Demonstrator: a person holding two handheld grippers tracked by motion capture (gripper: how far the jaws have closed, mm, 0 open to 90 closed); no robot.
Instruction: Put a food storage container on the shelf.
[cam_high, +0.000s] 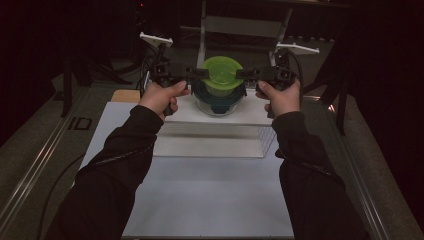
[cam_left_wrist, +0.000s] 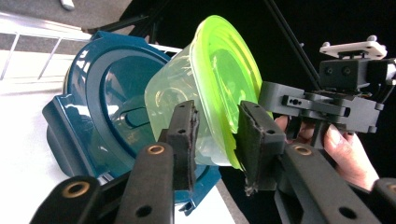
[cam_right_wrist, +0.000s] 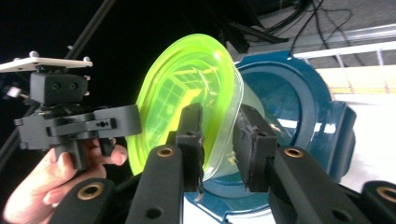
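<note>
Both tools, left (cam_high: 200, 73) and right (cam_high: 245, 73), pinch the green lid's (cam_high: 222, 72) rim; gripper views reveal a clear tub (cam_left_wrist: 173, 98) beneath, inside a blue container (cam_left_wrist: 88, 121).

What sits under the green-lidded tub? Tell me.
A dark teal container sits directly beneath the clear tub with the green lid. The tub covers the teal container's inside, so any contents stay unseen.

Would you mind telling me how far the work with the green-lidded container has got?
Done: both grippers, left and right, are shut on opposite rims of the clear plastic container with the lime-green lid. In hand: it sits partly inside the dark teal plastic container on the white platform; whether going in or coming out, I cannot tell. Left: finishing that move and letting go.
</note>
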